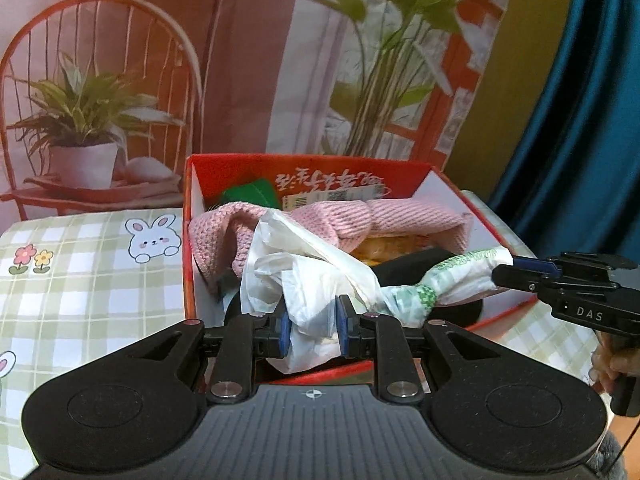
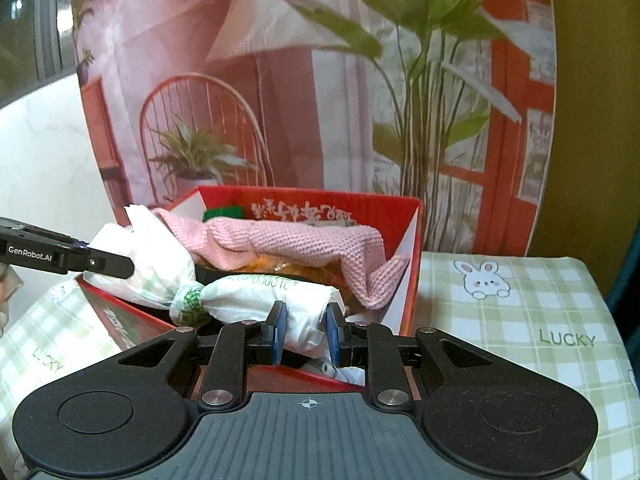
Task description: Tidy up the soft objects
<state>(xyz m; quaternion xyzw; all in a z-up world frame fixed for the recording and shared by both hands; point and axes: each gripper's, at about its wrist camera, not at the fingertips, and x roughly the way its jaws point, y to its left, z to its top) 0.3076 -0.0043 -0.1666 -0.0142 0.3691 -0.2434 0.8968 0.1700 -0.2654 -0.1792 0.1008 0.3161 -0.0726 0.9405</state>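
Note:
A white plastic bag with green print, twisted in the middle, hangs over the near side of a red cardboard box. My left gripper is shut on one end of the bag. My right gripper is shut on the other end of the bag; it also shows in the left wrist view. The left gripper shows in the right wrist view. A pink knitted cloth lies across the box, also in the right wrist view. Under it are something orange and something black.
The box stands on a green checked tablecloth with rabbits, which also shows in the right wrist view. A printed backdrop with a chair and plants stands behind. A blue curtain hangs at the right.

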